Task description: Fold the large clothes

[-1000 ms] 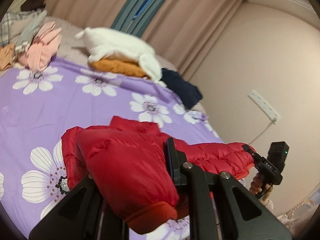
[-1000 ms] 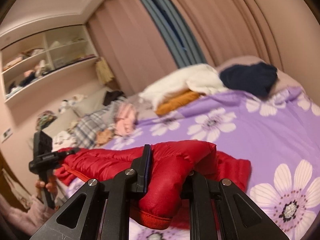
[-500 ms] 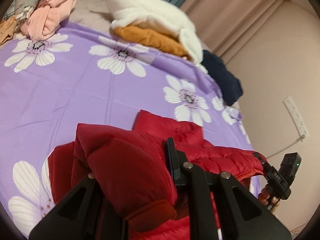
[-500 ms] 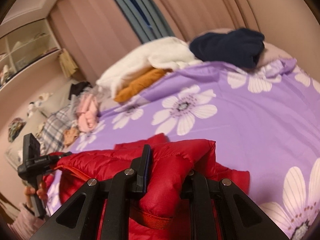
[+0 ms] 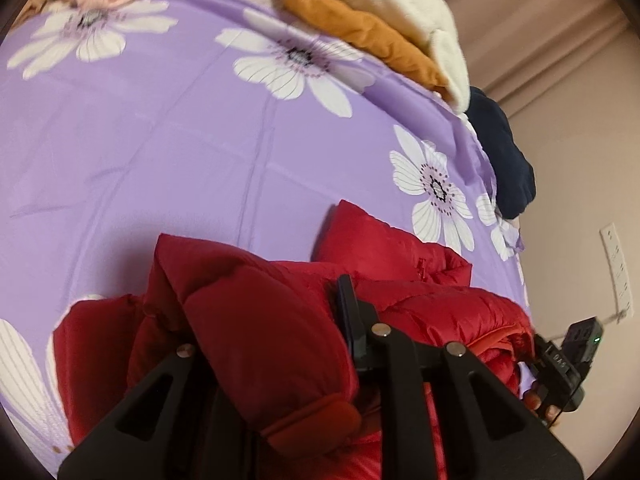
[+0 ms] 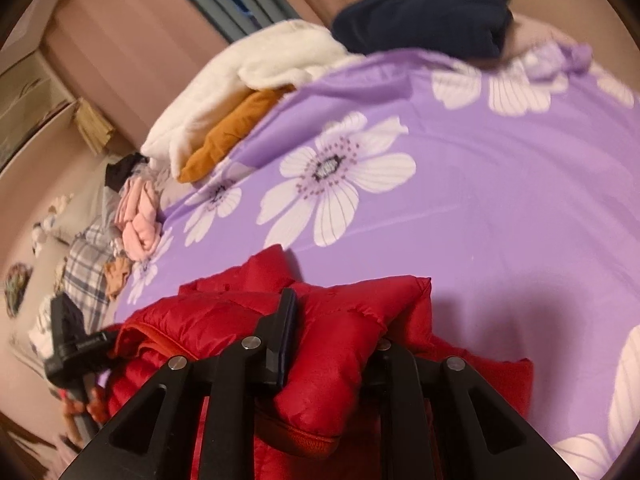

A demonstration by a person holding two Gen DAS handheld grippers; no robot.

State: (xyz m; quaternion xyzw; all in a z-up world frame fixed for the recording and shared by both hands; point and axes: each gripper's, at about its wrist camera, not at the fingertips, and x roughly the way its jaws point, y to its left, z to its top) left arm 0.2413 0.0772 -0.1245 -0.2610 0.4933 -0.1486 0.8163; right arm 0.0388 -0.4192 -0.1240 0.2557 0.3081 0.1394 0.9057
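A red puffer jacket (image 5: pixel 248 312) hangs between my two grippers over the near part of a purple flowered bed sheet (image 5: pixel 168 128). My left gripper (image 5: pixel 268 320) is shut on one padded edge of the jacket. My right gripper (image 6: pixel 332 328) is shut on the other edge of the jacket (image 6: pixel 336 336). Each gripper shows in the other's view, the right one (image 5: pixel 560 356) at the jacket's right end, the left one (image 6: pixel 76 344) at its left end. Part of the jacket lies on the sheet beyond the grippers.
A white and an orange garment (image 5: pixel 384 24) are piled at the far side of the bed, with a navy garment (image 5: pixel 504 160) beside them. Pink (image 6: pixel 140 216) and plaid (image 6: pixel 86 268) clothes lie at the bed's left. A wall with a power strip (image 5: pixel 616 272) is on the right.
Both grippers have moved forward and tilted down over the bed with the jacket held between them. The sheet now fills more of both views.
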